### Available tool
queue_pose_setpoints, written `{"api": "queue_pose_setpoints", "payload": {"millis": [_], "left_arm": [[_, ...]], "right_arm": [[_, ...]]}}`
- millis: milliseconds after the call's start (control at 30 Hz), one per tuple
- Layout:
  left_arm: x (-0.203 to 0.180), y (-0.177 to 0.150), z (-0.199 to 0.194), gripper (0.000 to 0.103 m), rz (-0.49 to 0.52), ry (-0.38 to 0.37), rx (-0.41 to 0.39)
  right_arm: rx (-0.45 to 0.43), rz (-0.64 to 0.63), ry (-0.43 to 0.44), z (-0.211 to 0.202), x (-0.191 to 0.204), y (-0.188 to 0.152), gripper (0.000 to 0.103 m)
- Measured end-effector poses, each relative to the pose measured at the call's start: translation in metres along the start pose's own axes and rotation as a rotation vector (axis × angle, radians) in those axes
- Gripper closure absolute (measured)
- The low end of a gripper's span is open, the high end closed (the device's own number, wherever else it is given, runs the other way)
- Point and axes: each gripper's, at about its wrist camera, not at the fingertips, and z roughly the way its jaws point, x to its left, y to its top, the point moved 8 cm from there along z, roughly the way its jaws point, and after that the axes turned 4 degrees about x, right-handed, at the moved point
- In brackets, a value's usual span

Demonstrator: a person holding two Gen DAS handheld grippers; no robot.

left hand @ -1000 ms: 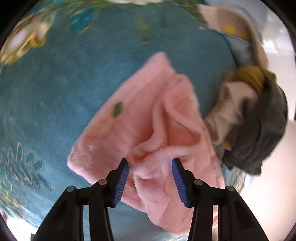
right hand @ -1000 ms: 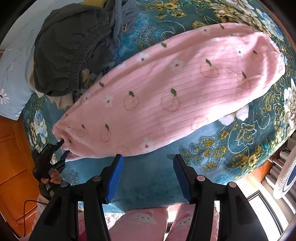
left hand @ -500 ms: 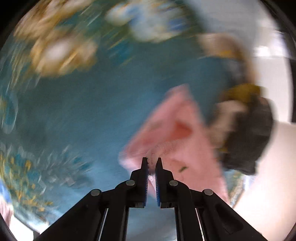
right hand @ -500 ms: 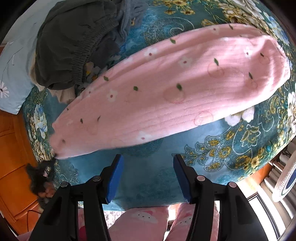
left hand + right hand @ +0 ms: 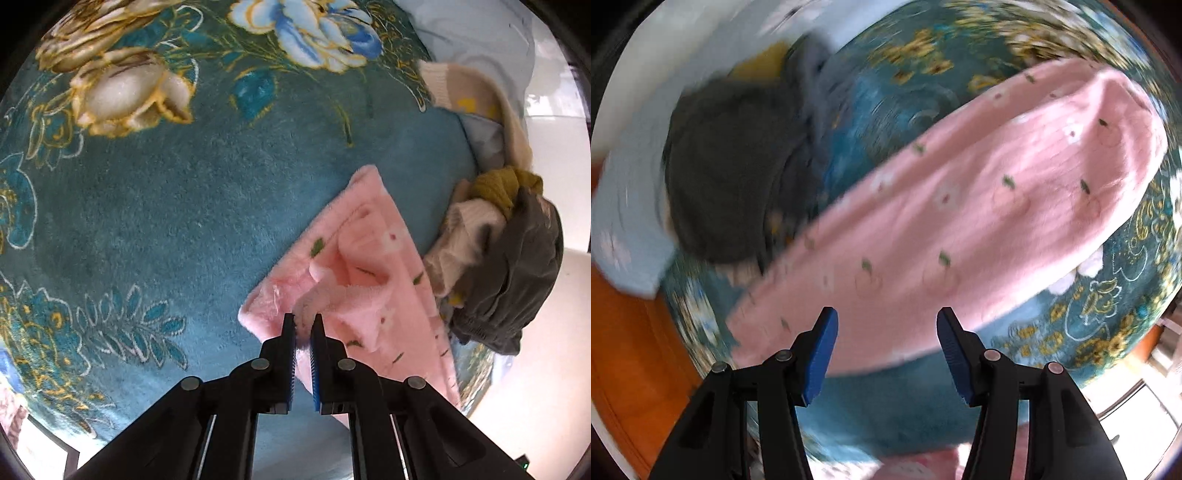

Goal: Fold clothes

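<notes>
Home bedroom, bed spread with teal floral blanket, pale blue pillow, heap of clothes, orange wooden floor

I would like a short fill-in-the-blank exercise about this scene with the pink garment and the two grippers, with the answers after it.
1. The left gripper is shut on a fold of the ____ garment.
2. The jaws of the right gripper stand ____, with nothing between them.
3. The garment lies on a teal blanket printed with ____.
4. The pile of clothes beside the garment has a dark ____ piece on top.

Missing words: pink; open; flowers; grey
</notes>
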Motion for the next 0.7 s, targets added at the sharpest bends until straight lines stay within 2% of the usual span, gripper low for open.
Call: {"api": "queue_pose_setpoints", "payload": {"millis": [200, 333, 433, 533, 600, 700], "left_arm": [[0.023, -0.020, -0.015, 0.091, -0.115, 0.055, 0.020], [0.021, -0.021, -0.040, 0.085, -0.163, 0.108, -0.029], [-0.004, -0.011, -0.050, 0.078, -0.200, 0.050, -0.064], [-0.046, 0.002, -0.032, 0.072, -0.214, -0.014, -0.055], [-0.069, 0.011, -0.014, 0.069, -0.233, -0.019, -0.027], [-0.082, 0.024, 0.014, 0.069, -0.310, 0.009, 0.012]], "right_arm": [[-0.054, 0.272, 0.048, 0.005, -0.057, 0.074, 0.046], [-0.067, 0.351, 0.040, 0.011, -0.085, 0.110, 0.046], [-0.072, 0.377, 0.015, 0.015, -0.106, 0.134, 0.046], [-0.081, 0.411, -0.002, 0.017, -0.126, 0.151, 0.046], [-0.091, 0.441, -0.009, 0.015, -0.141, 0.165, 0.046], [-0.107, 0.476, -0.034, 0.013, -0.162, 0.181, 0.046]]}}
